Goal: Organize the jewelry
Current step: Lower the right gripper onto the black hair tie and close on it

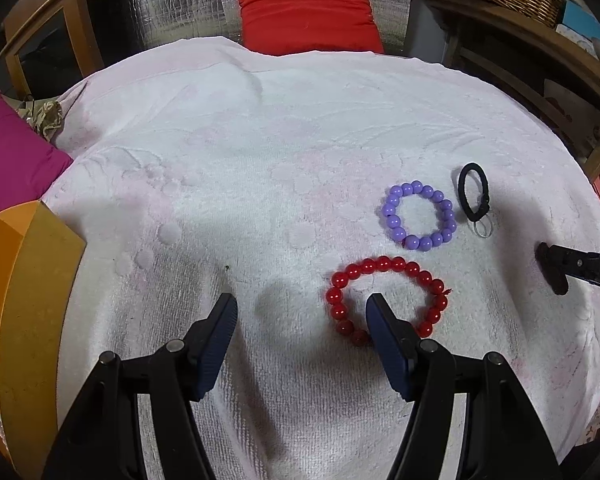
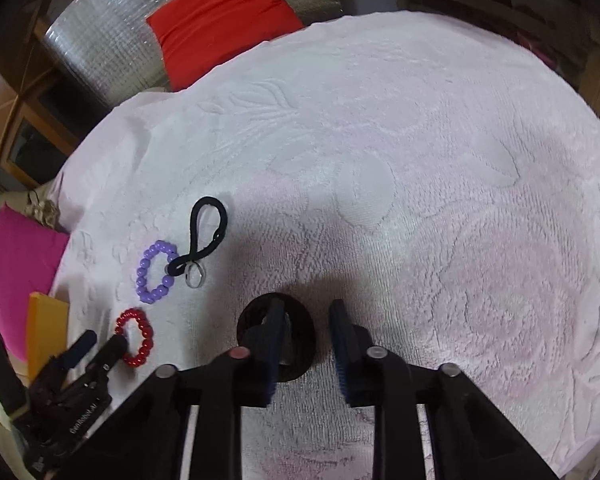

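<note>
left tongs (image 1: 300, 312) released – one finger inside red bracelet (image 1: 386, 300) | right tongs (image 2: 306, 320) narrowed, straddling black band's (image 2: 276, 338) rim, grip unclear – soft, light; pinch the rim

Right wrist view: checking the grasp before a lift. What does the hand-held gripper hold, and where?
Nothing yet. The right side of the black ring lies between the fingers of the right hand-held gripper, pads not pressing it.

a red bead bracelet (image 1: 386, 300) is lying flat on the white towel (image 1: 260, 152), making a round ring. a purple bead bracelet (image 1: 419, 216) is lying flat just behind it. a black hair tie (image 1: 474, 192) is lying beside the purple one, with small clear rings (image 1: 484, 230) at its end. a thick black ring (image 2: 296, 336) is lying apart from them.
</note>
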